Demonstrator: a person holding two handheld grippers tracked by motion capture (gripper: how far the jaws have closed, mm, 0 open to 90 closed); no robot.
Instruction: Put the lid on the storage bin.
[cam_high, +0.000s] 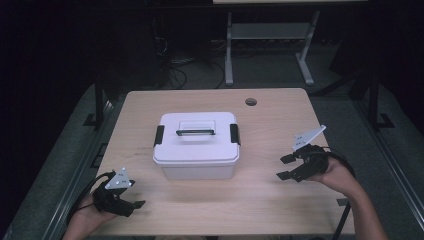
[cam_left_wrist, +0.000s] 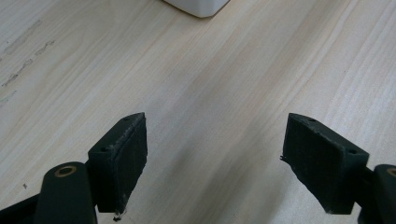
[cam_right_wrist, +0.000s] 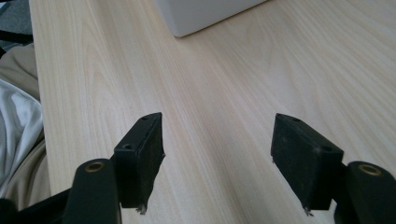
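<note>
A white plastic box (cam_high: 196, 145) with a closed lid stands in the middle of the wooden table (cam_high: 275, 125). It has a black latch at each end and a flat handle on top. My left gripper (cam_high: 134, 201) rests near the table's front left corner, open, its jaws pointing right with bare wood between them (cam_left_wrist: 215, 140). A corner of the box (cam_left_wrist: 198, 5) lies ahead of it. My right gripper (cam_high: 285, 167) hovers to the right of the box, open and empty (cam_right_wrist: 217, 135), jaws pointing left toward the box's wall (cam_right_wrist: 205, 14).
A round cable hole (cam_high: 251, 102) sits in the table's far edge. Beyond the table stands a grey metal frame (cam_high: 270, 45) on a dark floor with cables. The person's light clothing (cam_right_wrist: 18, 126) lies past the table's near edge.
</note>
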